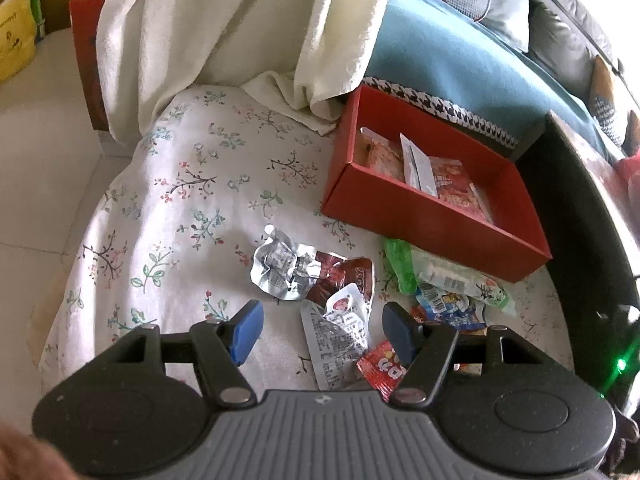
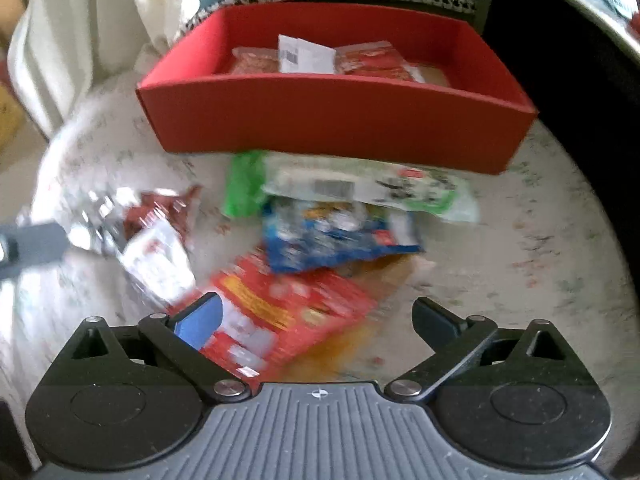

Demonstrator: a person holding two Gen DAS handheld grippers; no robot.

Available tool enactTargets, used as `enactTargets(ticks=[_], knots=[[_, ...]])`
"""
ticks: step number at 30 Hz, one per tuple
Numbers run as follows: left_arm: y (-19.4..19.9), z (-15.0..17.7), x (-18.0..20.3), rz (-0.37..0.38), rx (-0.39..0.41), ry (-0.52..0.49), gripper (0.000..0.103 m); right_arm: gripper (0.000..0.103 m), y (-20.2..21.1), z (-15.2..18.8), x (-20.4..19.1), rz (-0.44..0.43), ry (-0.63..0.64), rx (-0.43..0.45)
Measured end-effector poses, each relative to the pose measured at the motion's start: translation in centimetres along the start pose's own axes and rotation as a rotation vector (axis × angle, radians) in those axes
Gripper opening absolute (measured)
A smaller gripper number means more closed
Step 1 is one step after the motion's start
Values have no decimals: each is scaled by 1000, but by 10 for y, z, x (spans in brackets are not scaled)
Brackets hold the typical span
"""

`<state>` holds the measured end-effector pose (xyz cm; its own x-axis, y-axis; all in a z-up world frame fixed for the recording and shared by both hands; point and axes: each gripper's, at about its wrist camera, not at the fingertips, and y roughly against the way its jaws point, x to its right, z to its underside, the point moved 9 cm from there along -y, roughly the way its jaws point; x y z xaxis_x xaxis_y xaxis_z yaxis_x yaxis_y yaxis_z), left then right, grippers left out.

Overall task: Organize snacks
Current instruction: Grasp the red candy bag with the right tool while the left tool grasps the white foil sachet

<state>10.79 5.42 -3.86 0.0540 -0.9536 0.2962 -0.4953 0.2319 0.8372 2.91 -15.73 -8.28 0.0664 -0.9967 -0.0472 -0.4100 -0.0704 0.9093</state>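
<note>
Right under the right gripper (image 2: 316,320), jaws spread wide with nothing between the pads, lies a red snack packet (image 2: 280,320), its near end cut off behind the gripper body. Heavy blur smears that whole view, so none of the print can be read. Largest on the floral-cloth table (image 1: 180,184) is the red box (image 1: 436,216), open-topped, holding a few packets (image 1: 432,172) whose lower parts hide behind its near wall. Pressed against the box's front wall is a green-and-white packet (image 2: 360,188), one edge tucked out of sight beneath the box. A blue packet (image 2: 340,236) lies just in front of it, overlapping the red one.

Over on the left gripper (image 1: 322,332), jaws are also apart and empty. Between and just beyond its pads sits a white packet with fine print (image 1: 340,332), lying over a dark brown wrapper (image 1: 344,276) that touches a crumpled silver one (image 1: 280,268). A small red packet (image 1: 382,368) is half hidden behind the right-hand finger. Cream fabric (image 1: 224,28) drapes across the table's far end.
</note>
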Motion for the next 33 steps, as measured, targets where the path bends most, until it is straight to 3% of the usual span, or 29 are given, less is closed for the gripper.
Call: enactTargets(ticks=[3,11,19,23,31,32,33], knots=[[-2,3,4,6,-14,-12,59,102,10,5,19,33,54,-17],[-14,10,12,-9,-45,-43,60,102,25,3,66,26,-51,27],[-45,15,15,-18,-115,21,59,102,33,-13,91,-92,-247,119],[-60,13,22,-4,-125,78,59,102,30,-14,101,-149,-315,115],[-80,18,38,-96,-86,11,65,102,22,-14,82,-187,-244,88],[-80,19,39,-101,-83,-8,64,102,21,-14,79,-187,-231,82],[-79,21,38,-113,-83,-36,55,102,20,-13,77,-185,-219,78]])
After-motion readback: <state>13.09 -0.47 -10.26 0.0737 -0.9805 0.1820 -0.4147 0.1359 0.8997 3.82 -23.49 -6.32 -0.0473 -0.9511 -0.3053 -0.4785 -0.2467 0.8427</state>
